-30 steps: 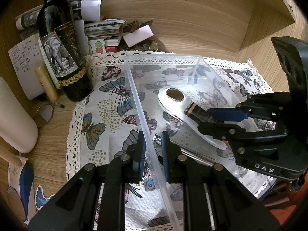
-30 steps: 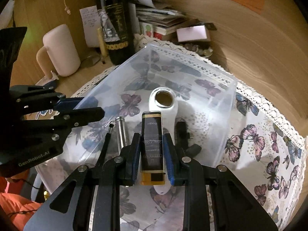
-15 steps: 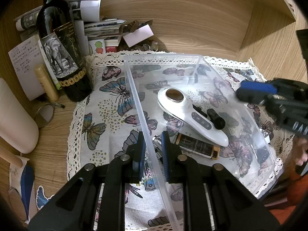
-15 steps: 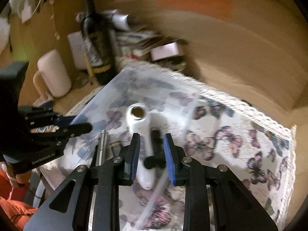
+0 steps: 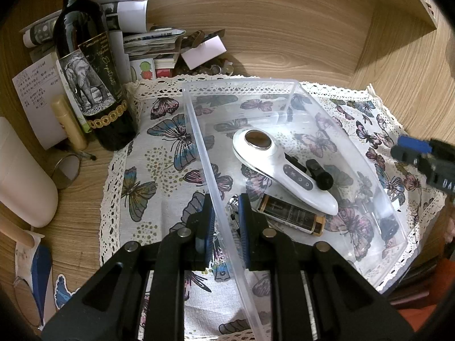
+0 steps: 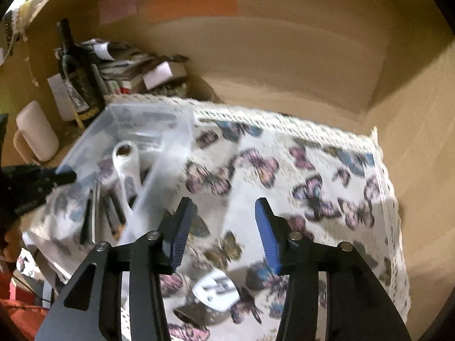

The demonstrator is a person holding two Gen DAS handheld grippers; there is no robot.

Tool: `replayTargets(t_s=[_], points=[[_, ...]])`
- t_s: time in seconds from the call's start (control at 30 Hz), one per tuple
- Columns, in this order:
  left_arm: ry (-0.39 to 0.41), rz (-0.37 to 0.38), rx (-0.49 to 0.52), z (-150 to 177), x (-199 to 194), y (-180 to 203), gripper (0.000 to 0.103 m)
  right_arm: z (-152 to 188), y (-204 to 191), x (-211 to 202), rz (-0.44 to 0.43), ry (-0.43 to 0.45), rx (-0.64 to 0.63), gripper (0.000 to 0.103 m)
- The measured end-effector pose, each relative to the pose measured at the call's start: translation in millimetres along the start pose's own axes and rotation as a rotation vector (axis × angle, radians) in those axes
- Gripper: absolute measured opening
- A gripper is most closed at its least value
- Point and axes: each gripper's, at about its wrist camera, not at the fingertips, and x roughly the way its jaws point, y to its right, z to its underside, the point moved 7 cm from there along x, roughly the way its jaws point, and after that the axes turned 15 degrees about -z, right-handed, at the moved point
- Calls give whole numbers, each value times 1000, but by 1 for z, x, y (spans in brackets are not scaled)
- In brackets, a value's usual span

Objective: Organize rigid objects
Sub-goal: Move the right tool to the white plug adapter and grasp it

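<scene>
A clear plastic bin [image 5: 295, 88] stands on the butterfly cloth [image 5: 159, 176]. My left gripper [image 5: 224, 213] is shut on the bin's near left wall. Inside lie a white handheld device [image 5: 281, 167], a black and gold lighter-like box [image 5: 290, 213], a small black piece [image 5: 320, 174] and a metal tube partly hidden behind my fingers. My right gripper [image 6: 224, 227] is open and empty above the cloth [image 6: 298, 187], right of the bin [image 6: 148, 125]. A white car key [image 6: 216, 289] lies on the cloth just below it. The right gripper also shows at the left wrist view's right edge [image 5: 412, 153].
A dark wine bottle [image 5: 88, 79] stands left of the bin, with a paper pile [image 5: 148, 45], a note sheet [image 5: 37, 91], a cream tube [image 5: 68, 125] and a white mug [image 5: 20, 176] around it. Wooden walls close the back and right.
My right gripper let go of the black and gold box in the bin, drew back to the right over the cloth and opened wide. The left gripper held still.
</scene>
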Motion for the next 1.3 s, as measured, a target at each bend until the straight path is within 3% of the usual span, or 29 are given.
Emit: replayTargets(t_s=[0.17,0.23,0.57,0.7,0.97,1.3], points=[[0,-3,0,0,0,0,16,26,6,4,-19,-45,45,47],[0,-2,0,0,1,0,16,37,7,4,-27,-62,57,55],[0,-3,3,1,1,-2,16,70,9,20,-77,-137,126,55],[0,-2,2,1,1,-1,16,76,12,27,-85,-155,148,42],[-1,-3,4,1,1,-1,16,64,19,23,-44,-98,149,41],[-3,-2,2,1,0,0,16,21,7,9,-38,3,76,41]])
